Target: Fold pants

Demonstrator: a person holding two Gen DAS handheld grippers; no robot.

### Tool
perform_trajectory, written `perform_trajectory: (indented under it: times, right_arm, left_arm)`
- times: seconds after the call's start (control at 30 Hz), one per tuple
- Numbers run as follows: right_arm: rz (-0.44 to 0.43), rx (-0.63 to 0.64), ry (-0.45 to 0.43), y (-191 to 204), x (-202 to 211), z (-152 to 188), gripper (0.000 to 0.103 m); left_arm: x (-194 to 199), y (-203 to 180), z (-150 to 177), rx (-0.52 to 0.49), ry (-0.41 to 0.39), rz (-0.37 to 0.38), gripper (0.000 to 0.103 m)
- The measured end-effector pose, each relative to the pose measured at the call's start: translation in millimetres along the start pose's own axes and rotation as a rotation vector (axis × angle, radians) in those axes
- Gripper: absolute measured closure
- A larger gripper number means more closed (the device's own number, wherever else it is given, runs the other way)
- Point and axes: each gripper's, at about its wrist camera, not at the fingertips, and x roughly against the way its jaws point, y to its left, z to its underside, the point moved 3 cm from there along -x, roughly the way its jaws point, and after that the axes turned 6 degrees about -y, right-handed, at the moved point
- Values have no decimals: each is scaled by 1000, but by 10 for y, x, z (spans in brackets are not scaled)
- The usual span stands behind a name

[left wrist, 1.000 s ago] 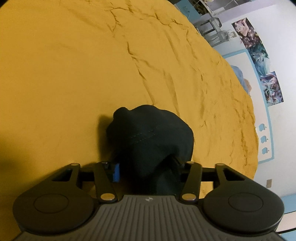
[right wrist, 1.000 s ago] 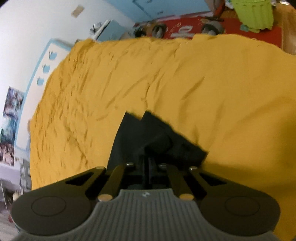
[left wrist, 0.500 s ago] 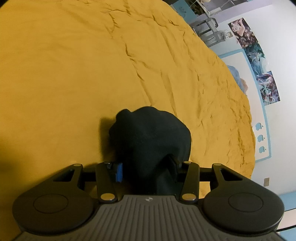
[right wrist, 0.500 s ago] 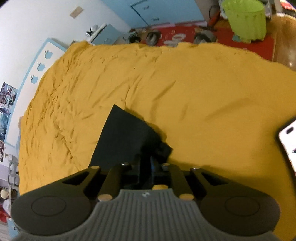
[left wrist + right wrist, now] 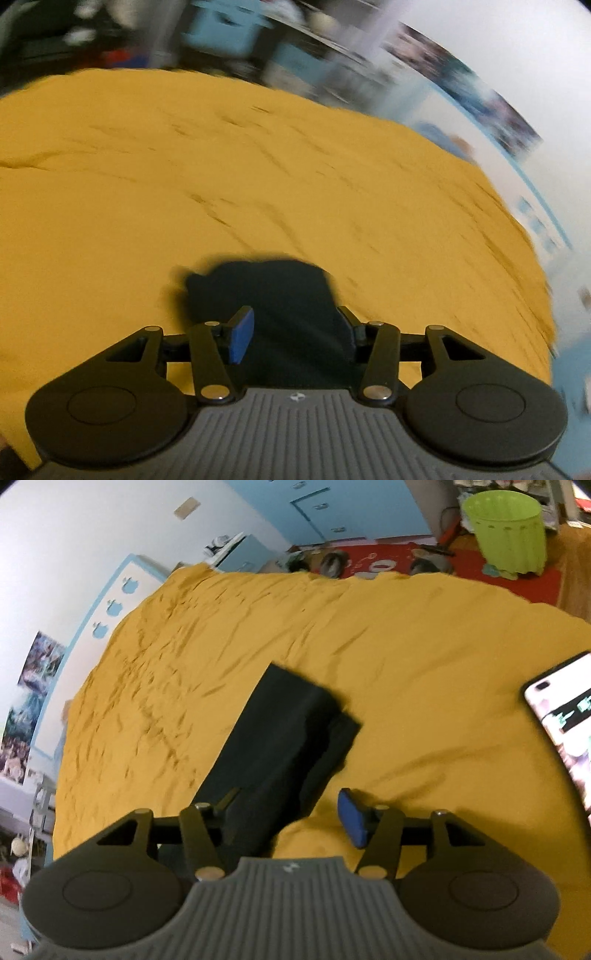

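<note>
The black pants (image 5: pixel 280 738) lie folded into a narrow rectangle on the yellow bedsheet (image 5: pixel 406 657). My right gripper (image 5: pixel 291 808) is open just above the near end of the pants, its blue pad over bare sheet. In the blurred left wrist view the pants (image 5: pixel 280 295) show as a dark bundle on the sheet (image 5: pixel 147 206). My left gripper (image 5: pixel 295 325) is open with its jaws apart on either side of the bundle, not pinching it.
A phone (image 5: pixel 565 723) with a lit screen lies on the sheet at the right edge. Beyond the bed are a green bin (image 5: pixel 506 528) on a red rug and blue cabinets (image 5: pixel 332 513). Posters hang on the white wall (image 5: pixel 33 672).
Both grippers have opened and let go of the pants. The right gripper has pulled back and the pants now lie flat. The left view has swung upward and blurred.
</note>
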Motion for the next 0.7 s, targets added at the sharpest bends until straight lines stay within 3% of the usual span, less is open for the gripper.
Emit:
perform_trajectory:
  times: [0.1,0.23,0.37,0.5,0.7]
  right_arm:
    - [-15,-42,7,-54,-39,92,49]
    - [-44,-142,-8,-181,-79,96,49]
    - [-69,-210,-15,-242,-127,51,49]
    - [-99,-272,-33,-294,-197,-7,46]
    - [-118,-309,-65,-265,-369,-4,47]
  left_arm:
    - [-95,-464,333,-70,87,127,48]
    - [-270,-1146,874,-200,175,236,48]
    - [-476,-1770,1442,-295,276,301,48]
    - [-554,-2304,1899,-391,327,365,48]
    - [-667,-2778,2389,-484,389,406,48]
